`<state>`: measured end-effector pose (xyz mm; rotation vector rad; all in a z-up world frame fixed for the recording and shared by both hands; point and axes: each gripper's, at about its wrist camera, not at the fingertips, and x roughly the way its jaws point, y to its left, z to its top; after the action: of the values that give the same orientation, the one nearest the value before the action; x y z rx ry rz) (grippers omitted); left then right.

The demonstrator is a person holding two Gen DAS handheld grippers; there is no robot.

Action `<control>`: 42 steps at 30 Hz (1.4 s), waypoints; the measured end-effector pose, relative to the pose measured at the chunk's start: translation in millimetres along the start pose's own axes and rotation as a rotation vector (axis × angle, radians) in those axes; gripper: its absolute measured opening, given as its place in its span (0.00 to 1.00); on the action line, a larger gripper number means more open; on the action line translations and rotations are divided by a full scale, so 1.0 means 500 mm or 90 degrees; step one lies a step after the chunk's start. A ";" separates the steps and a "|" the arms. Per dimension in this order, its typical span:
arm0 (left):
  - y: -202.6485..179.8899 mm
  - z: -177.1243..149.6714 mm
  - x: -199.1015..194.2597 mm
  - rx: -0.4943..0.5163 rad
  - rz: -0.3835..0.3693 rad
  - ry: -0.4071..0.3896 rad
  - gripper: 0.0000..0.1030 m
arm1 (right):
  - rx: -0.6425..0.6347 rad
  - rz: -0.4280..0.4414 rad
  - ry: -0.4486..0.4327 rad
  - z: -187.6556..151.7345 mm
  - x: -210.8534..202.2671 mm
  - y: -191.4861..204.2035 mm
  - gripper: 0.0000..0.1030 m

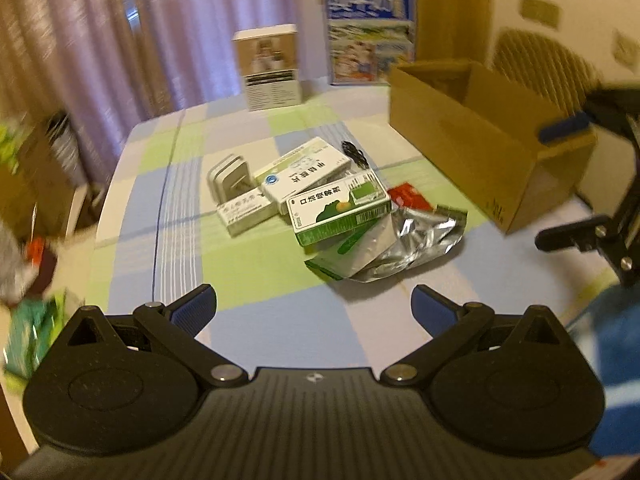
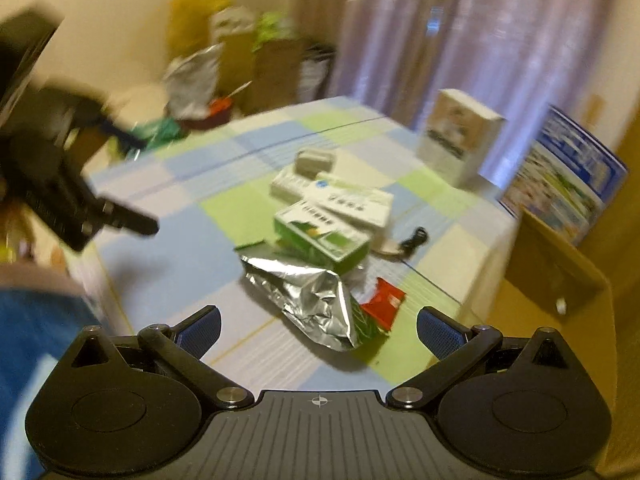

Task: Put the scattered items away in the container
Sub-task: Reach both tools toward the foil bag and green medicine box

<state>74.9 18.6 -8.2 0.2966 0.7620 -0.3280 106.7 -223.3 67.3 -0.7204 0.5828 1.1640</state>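
A pile of items lies mid-table: a green-and-white medicine box (image 1: 340, 210) (image 2: 320, 240), a white box with a blue logo (image 1: 302, 176) (image 2: 352, 200), a small white box (image 1: 244, 214), a grey case (image 1: 228, 176) (image 2: 314, 162), a crumpled silver foil bag (image 1: 416, 240) (image 2: 316, 300), a red packet (image 1: 410, 196) (image 2: 384, 302) and a black cable (image 1: 354, 152) (image 2: 414, 238). The open cardboard box (image 1: 472, 128) (image 2: 560, 280) stands to the right. My left gripper (image 1: 314, 308) is open and empty, short of the pile. My right gripper (image 2: 318, 330) is open and empty, just before the foil bag.
A white carton (image 1: 272, 66) (image 2: 460, 136) and a blue picture book (image 1: 370, 34) (image 2: 560, 184) stand at the table's far edge by the curtain. Clutter and bags sit on the floor beyond the table's left side (image 2: 224, 80). A wicker chair back (image 1: 544, 64) is behind the cardboard box.
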 end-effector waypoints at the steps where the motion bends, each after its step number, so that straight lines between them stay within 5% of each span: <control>1: 0.002 0.001 0.011 0.027 -0.004 -0.002 0.99 | -0.031 0.003 0.009 0.001 0.017 0.004 0.98; 8: 0.007 0.018 0.089 0.211 -0.046 0.003 0.99 | -0.232 0.001 0.058 -0.008 0.136 0.026 0.98; 19: -0.001 0.036 0.239 0.448 -0.098 0.038 0.99 | -0.378 0.027 0.127 -0.021 0.299 0.015 0.98; 33: 0.006 0.054 0.311 0.537 -0.159 0.048 0.99 | -0.405 0.078 0.163 0.007 0.409 -0.002 0.97; 35: 0.007 0.056 0.311 0.540 -0.165 0.049 0.99 | -0.388 0.093 0.167 0.020 0.420 -0.008 0.90; 37: 0.007 0.058 0.312 0.545 -0.168 0.051 0.99 | -0.361 0.106 0.173 0.034 0.429 -0.016 0.66; 42: 0.005 0.068 0.315 0.566 -0.174 0.056 0.99 | -0.348 0.103 0.180 0.040 0.427 -0.015 0.55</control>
<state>203.8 -20.4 -96.6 1.0516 0.7075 -0.9164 178.1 -80.4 -76.0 -1.3403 0.5675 1.4005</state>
